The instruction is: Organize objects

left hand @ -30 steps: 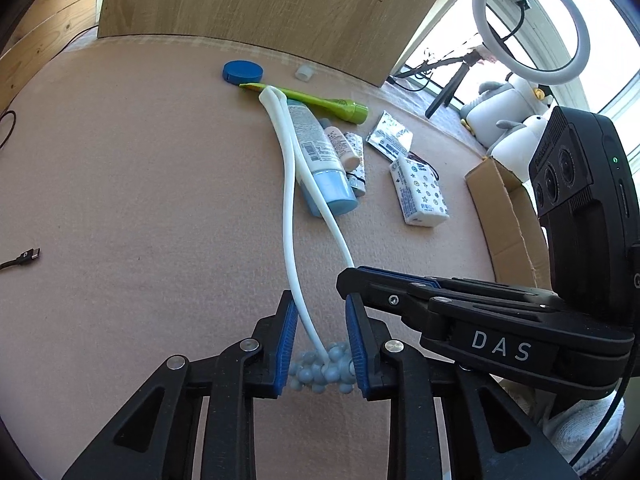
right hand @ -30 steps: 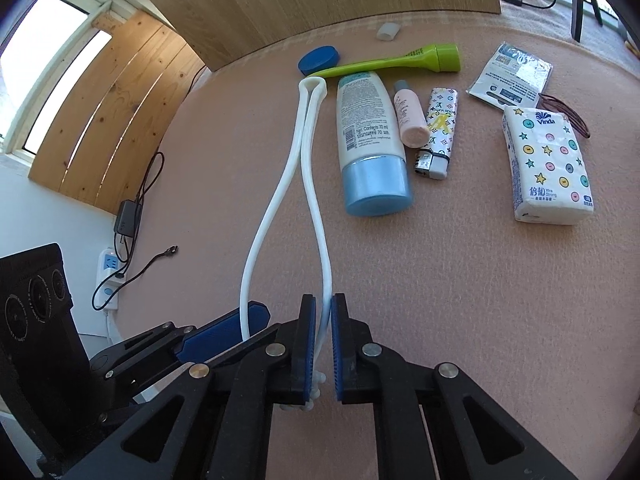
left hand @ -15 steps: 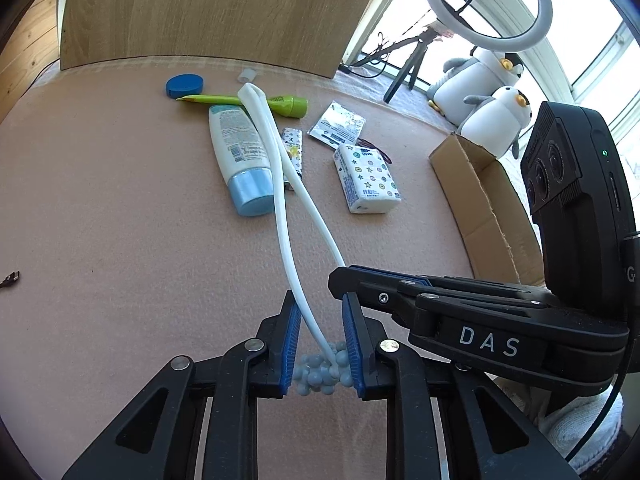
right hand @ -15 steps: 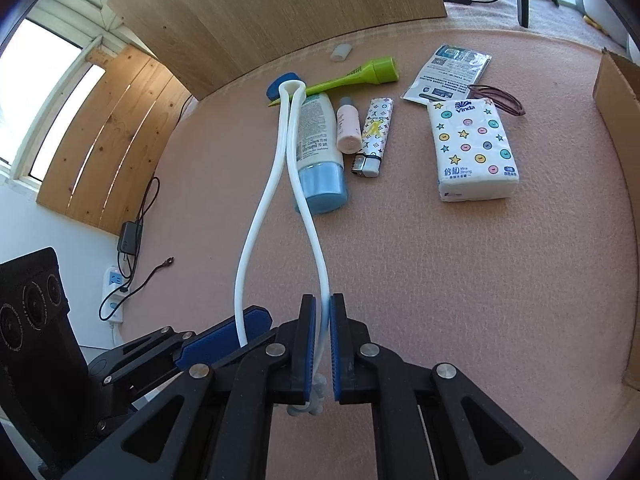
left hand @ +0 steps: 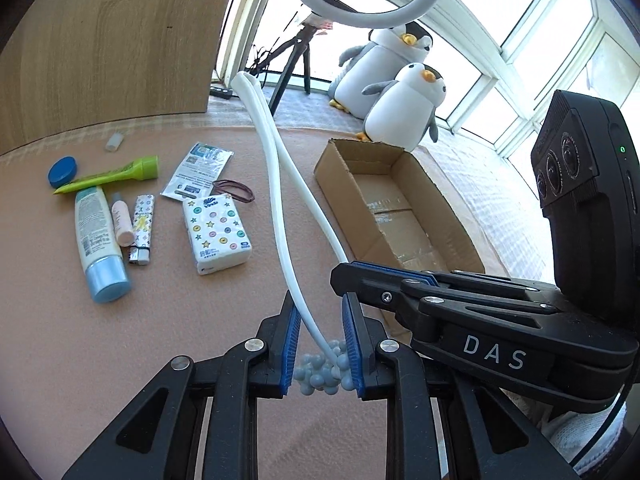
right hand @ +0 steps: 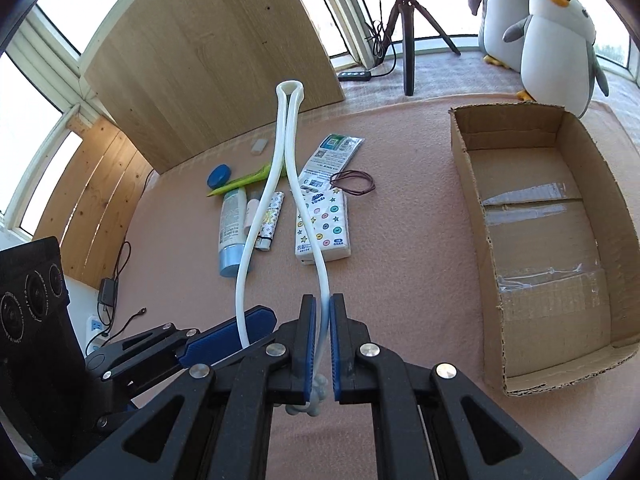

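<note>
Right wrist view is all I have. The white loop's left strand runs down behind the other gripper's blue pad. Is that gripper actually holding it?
Observer: Yes. The left wrist view shows the left gripper shut on the white loop, right at its grey beaded end.
Operator: What is on top of that tripod? My frame cuts it off.
Observer: A white ring light sits on the tripod, beyond the far edge of the mat.

Left tongs [left hand: 320,344] and right tongs [right hand: 322,344] both clamped, side by side.
</note>
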The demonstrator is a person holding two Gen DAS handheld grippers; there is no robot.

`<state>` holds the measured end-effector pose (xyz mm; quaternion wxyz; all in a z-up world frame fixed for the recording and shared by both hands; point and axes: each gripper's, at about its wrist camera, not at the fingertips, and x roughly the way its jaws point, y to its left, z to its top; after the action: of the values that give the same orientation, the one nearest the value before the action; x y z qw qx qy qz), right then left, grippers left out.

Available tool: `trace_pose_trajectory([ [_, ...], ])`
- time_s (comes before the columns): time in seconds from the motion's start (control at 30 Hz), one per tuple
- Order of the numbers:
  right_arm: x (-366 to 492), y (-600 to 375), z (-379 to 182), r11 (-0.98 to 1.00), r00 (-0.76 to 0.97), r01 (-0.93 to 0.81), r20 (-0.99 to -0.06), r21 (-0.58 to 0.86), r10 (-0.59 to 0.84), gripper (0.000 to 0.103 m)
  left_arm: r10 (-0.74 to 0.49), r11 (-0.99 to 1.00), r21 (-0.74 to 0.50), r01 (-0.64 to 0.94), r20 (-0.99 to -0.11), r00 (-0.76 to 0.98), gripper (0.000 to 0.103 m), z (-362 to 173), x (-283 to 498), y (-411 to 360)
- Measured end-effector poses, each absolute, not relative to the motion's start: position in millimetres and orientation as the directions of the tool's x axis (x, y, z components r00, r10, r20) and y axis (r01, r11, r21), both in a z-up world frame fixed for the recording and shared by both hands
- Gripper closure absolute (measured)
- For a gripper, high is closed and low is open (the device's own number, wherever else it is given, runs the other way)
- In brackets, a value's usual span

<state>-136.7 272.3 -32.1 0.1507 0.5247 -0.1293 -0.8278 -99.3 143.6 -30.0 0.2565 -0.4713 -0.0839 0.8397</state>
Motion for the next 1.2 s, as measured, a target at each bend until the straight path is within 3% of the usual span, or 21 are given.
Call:
trace_pose_trajectory([
  [0.5, -146.6, 396.3, -27.2, -0.947, -0.462, -0.036, -0.846, 0.319, -0.267, 0.096, 0.595, -0.777, -0.416, -0.472, -0.729, -0.338, 0.080, -31.6, -127.8, 282.9],
  [0.93, -158.4, 440.1, -48.7, -0.959, -0.439, -0.069, -0.871, 0.277, -0.220, 0.096, 0.559, -0.786, -0.374, -0.493, -0.770, -0.308, 0.080, -57.2, -146.3, 338.5],
  [1.0, -158.5, 440.0, -48.0, -0.968, -0.444, -0.068, -0.877, 0.241, -0.187, 0.095, 0.539, -0.798, -0.359, -0.485, -0.784, -0.307, 0.066, -58.4, -146.7, 339.8],
  [1.03, -157.9, 441.7, -47.3, -0.970, -0.449, -0.077, -0.877, 0.230, -0.172, 0.086, 0.535, -0.802, -0.353, -0.482, -0.784, -0.317, 0.063, -57.9, -146.4, 337.7],
  [1.13, -155.3, 448.2, -44.5, -0.968, -0.475, -0.107, -0.867, 0.229, -0.152, 0.043, 0.518, -0.816, -0.337, -0.470, -0.788, -0.333, 0.059, -56.4, -145.3, 330.3],
  [1.2, -152.3, 451.5, -41.9, -0.964, -0.492, -0.122, -0.858, 0.235, -0.147, 0.041, 0.512, -0.822, -0.335, -0.461, -0.789, -0.339, 0.055, -54.6, -144.8, 322.2],
])
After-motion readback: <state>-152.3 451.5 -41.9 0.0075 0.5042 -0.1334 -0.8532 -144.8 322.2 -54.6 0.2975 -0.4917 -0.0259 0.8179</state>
